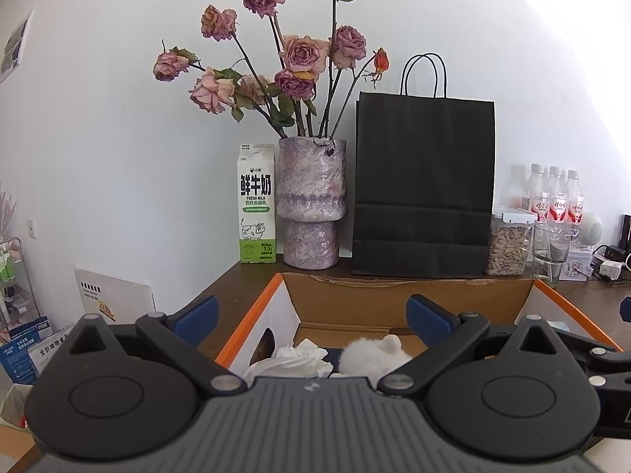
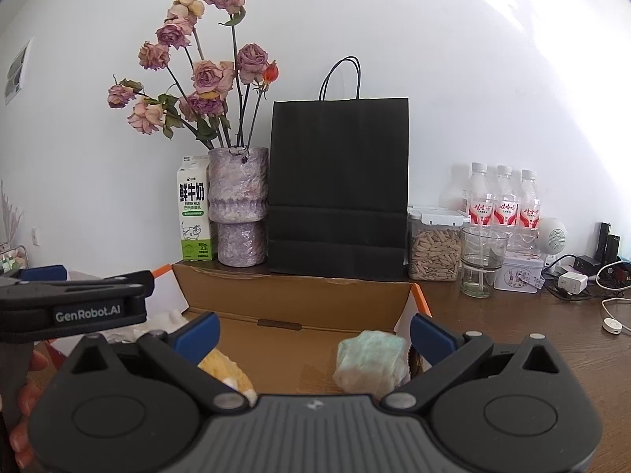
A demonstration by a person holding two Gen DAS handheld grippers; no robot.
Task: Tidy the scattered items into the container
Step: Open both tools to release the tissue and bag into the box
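Box: open cardboard box (image 1: 347, 307) with orange-edged flaps, at the near edge of the desk (image 2: 512, 323), in front of the black bag (image 2: 339, 185) and vase (image 1: 309, 201).
Items in box: tissue wad (image 1: 295, 358) and white plush (image 1: 374, 354) toward the left side; pale green bundle (image 2: 370, 362) near the right wall; a yellow soft thing (image 2: 226, 366) at centre left.
Left gripper (image 1: 311, 315): jaws fully spread, nothing between them, touching nothing; it hangs over the box's left half, pointing slightly down.
Right gripper (image 2: 313, 333): jaws fully spread too, empty; it hangs over the right half with the green bundle just ahead and below, toward its right finger.
Key relation: every item in view lies below and just ahead of the grippers, already inside the box walls; the left is nearer the tissue and plush, the right nearer the green bundle.
Long axis: the box runs left to right across both views; the items are lumpy, with no clear axis.
Left on desk: no loose task item shows outside the box; the jar, glass and bottles along the back edge look like fixtures.
Judgement: the tidying looks at or near its end.
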